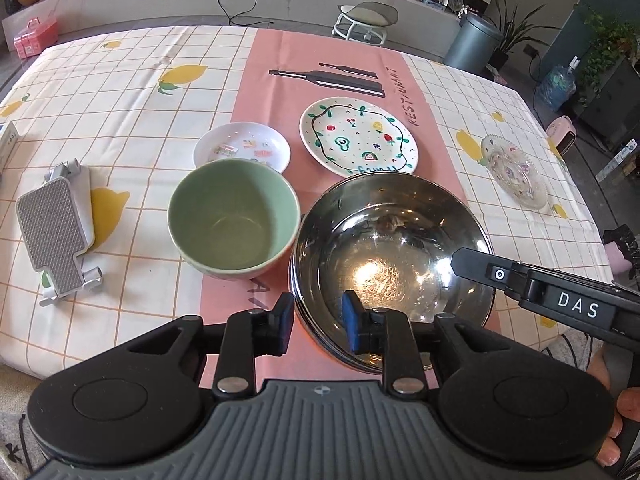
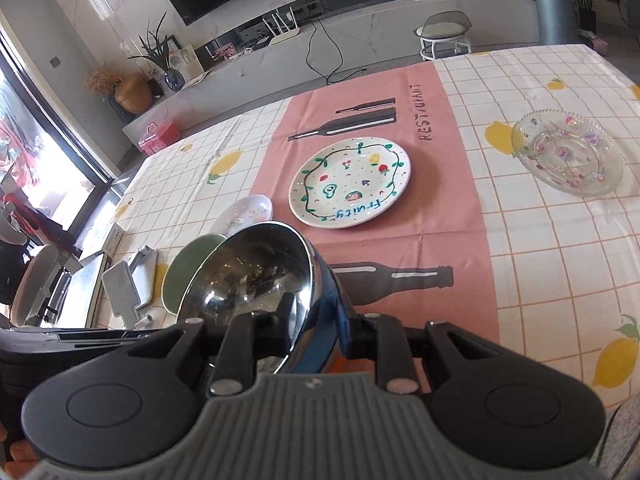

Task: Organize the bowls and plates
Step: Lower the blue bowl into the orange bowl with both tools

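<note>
A steel bowl [image 1: 394, 240] sits near the table's front edge; in the right wrist view [image 2: 256, 276] it looks tilted. My left gripper [image 1: 318, 320] straddles its near rim, one blue pad inside and one outside, with a gap at the rim. My right gripper [image 2: 316, 316] is shut on its right rim. A green bowl [image 1: 234, 220] stands just left of it. A small white dish [image 1: 242, 148] and a painted "Fruity" plate [image 1: 358, 136] lie behind. A glass plate [image 1: 514, 172] lies far right.
A grey and white phone stand [image 1: 60, 236] lies at the left on the lemon tablecloth [image 1: 132, 92]. A pink placemat [image 1: 264, 80] runs down the middle. A stool [image 1: 366, 20] and a bin [image 1: 472, 44] stand beyond the far edge.
</note>
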The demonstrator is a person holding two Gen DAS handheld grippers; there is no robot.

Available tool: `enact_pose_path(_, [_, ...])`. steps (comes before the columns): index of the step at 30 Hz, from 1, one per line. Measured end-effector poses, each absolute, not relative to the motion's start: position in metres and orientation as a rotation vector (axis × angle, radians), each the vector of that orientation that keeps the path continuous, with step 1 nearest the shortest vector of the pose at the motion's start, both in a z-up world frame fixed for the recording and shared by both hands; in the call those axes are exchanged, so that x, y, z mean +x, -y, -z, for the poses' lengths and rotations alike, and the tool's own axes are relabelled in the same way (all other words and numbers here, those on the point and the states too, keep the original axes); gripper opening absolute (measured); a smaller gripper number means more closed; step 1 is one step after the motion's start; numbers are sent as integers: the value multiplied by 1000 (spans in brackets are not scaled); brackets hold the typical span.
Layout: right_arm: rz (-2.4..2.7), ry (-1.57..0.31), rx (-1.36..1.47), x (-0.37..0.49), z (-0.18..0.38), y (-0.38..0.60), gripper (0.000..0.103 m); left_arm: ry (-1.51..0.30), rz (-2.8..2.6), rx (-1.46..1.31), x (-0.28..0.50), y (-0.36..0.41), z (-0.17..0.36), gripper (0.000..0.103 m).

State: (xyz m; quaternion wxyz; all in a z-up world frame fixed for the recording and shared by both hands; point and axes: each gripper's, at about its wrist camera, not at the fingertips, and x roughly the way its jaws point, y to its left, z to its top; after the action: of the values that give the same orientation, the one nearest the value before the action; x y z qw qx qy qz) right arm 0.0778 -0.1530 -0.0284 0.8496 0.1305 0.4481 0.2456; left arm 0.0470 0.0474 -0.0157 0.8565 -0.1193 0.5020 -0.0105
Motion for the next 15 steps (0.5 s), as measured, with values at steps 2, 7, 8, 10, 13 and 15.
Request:
enact_pose_path(2, [-511, -946, 270, 79, 30, 152, 18, -1054, 17, -260, 47, -49, 17, 30])
enact_pose_path(7, [-501, -924, 242, 77, 33, 148, 18, -1026, -6, -258, 44, -52, 20, 38])
enact_pose_path(8, [-498, -916, 235, 76, 33, 147, 18, -1020, -2, -264, 43, -53, 21, 38])
enact_pose_path(10, [-490, -907, 225, 76, 34, 145, 18, -1013, 3, -283, 43, -56, 24, 39])
enact_pose_path(13, [-486, -904, 239, 78, 39, 147, 18, -985, 9, -302, 42, -62, 28, 42])
enact_pose_path(15, [-491, -901, 247, 80, 43, 148, 18, -955, 22, -328, 40, -68, 30, 47])
